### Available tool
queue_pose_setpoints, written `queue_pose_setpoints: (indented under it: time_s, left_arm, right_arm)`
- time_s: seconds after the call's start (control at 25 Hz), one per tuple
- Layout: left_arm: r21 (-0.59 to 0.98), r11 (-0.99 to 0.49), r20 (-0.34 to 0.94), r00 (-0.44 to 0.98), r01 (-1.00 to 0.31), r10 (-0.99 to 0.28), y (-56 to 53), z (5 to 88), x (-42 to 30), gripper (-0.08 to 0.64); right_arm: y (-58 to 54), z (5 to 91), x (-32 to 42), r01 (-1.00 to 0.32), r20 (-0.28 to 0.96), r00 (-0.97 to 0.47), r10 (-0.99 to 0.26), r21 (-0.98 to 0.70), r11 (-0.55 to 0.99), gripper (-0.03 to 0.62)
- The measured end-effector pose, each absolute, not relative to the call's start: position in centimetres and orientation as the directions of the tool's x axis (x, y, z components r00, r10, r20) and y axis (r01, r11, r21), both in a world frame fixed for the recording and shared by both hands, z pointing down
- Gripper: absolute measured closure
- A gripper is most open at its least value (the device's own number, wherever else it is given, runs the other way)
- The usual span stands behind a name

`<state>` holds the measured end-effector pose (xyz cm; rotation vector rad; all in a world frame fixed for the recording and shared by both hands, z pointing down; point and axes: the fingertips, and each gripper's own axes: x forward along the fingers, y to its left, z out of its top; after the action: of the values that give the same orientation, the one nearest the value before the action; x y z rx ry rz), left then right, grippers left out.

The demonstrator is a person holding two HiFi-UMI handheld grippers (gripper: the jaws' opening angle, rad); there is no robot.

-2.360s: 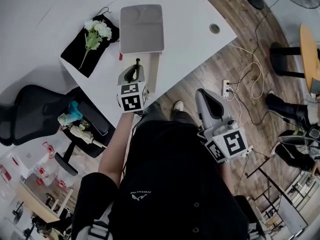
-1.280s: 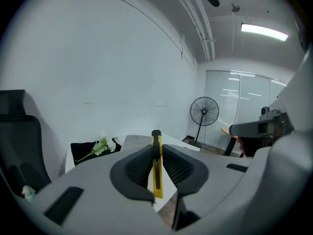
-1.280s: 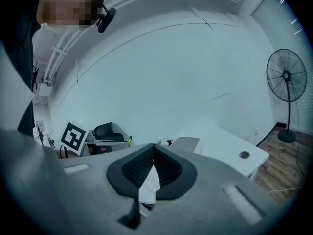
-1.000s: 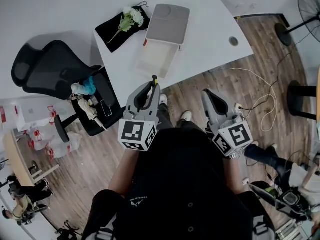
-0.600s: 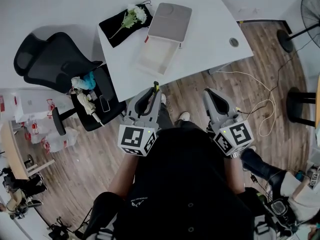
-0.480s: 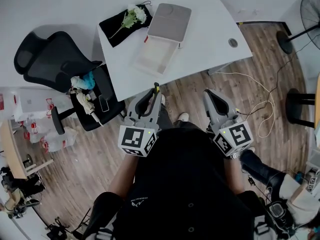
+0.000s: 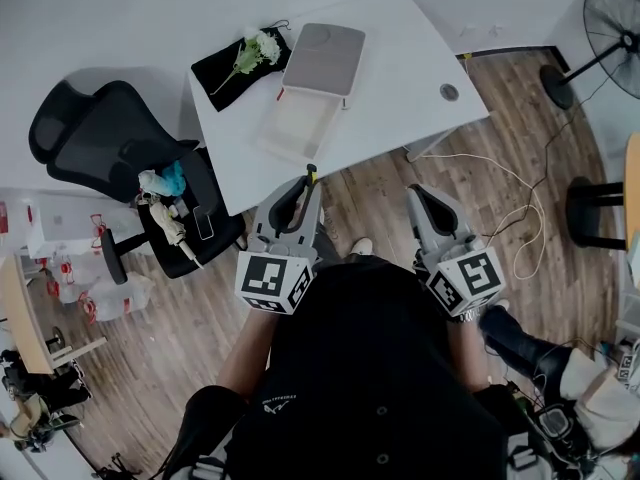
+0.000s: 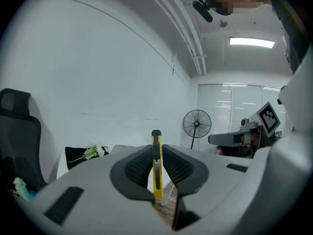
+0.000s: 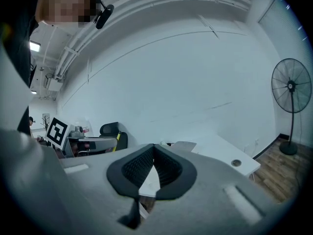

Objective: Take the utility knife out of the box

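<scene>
My left gripper (image 7: pixel 304 188) is shut on a yellow utility knife (image 7: pixel 311 174), held upright and level over the wooden floor, short of the table's near edge. In the left gripper view the knife (image 8: pixel 156 166) stands edge-on between the dark ribbed pads (image 8: pixel 138 166), its black tip above them. The translucent box (image 7: pixel 295 125) lies on the white table (image 7: pixel 400 78) with its grey lid (image 7: pixel 323 59) folded back. My right gripper (image 7: pixel 421 198) is shut with nothing in it, level beside the left one; its tips (image 9: pixel 153 150) meet.
A black cloth with white flowers (image 7: pixel 241 56) lies at the table's far left. A black office chair (image 7: pixel 95 143) with clutter stands left of the table. Cables (image 7: pixel 500 208) trail on the floor at right, and a standing fan (image 7: pixel 610 18) is at the far right.
The left gripper has come back from beside the box on the table to over the floor, still holding the knife. The table now sits farther from both grippers.
</scene>
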<state>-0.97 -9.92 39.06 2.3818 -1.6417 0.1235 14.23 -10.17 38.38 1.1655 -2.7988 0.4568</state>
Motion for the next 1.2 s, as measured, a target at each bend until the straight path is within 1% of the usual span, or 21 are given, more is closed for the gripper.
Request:
queue_pose_setpoints:
  time_s: [0.32,0.56,0.84,1.2]
  left_arm:
    - [0.121,-0.342,0.149,0.358,-0.932,-0.922,-10.3,36.4,0.0,0.499]
    - [0.067,-0.349,0.082,0.354,-0.935,-0.932,-11.0,33.3,-0.3,0.497]
    - [0.045,-0.335,0.016,0.336,-0.941,-0.942,-12.0,29.6,-1.1,0.498]
    - [0.023,-0.324,-0.034,0.323,-0.946,-0.946,-12.8,26.2,-1.6,0.499]
  right_arm:
    - [-11.1,34.8,16.2,-0.716,0.116,-0.697,-0.708,-0.167,0.678,0.589]
    - [-11.7,31.3,16.4,-0.711,0.043,-0.701,-0.712,-0.115,0.693,0.589]
    - [-12.0,27.8,16.3,-0.707,-0.015,-0.706,-0.708,-0.053,0.705,0.589]
    - [-12.7,24.8,16.3,-0.709,-0.028,-0.705,-0.709,0.009,0.705,0.589]
